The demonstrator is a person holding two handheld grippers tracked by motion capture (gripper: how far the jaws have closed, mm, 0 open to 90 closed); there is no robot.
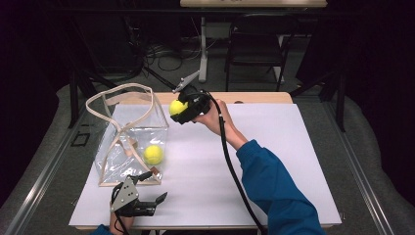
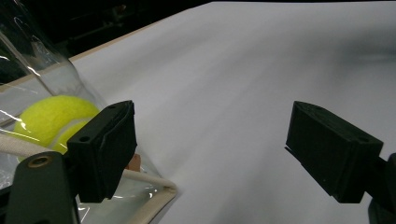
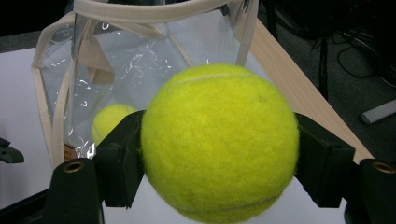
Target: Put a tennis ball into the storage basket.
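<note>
A clear plastic bag (image 1: 128,132) with cream fabric trim and handles stands on the white table cover at the left. One yellow tennis ball (image 1: 153,154) lies inside it at the bottom. My right gripper (image 1: 180,110) is shut on a second tennis ball (image 1: 176,107), held in the air just right of the bag's top edge. In the right gripper view this ball (image 3: 219,142) sits squeezed between both jaws, with the bag (image 3: 140,60) behind it. My left gripper (image 1: 152,201) rests open near the table's front edge, by the bag's front corner (image 2: 154,196), with nothing between its jaws.
The white cover (image 1: 274,161) spreads over a wooden table (image 1: 259,97). A dark chair (image 1: 257,46) and a white table leg (image 1: 202,49) stand on the floor beyond the far edge. Cables lie on the floor there.
</note>
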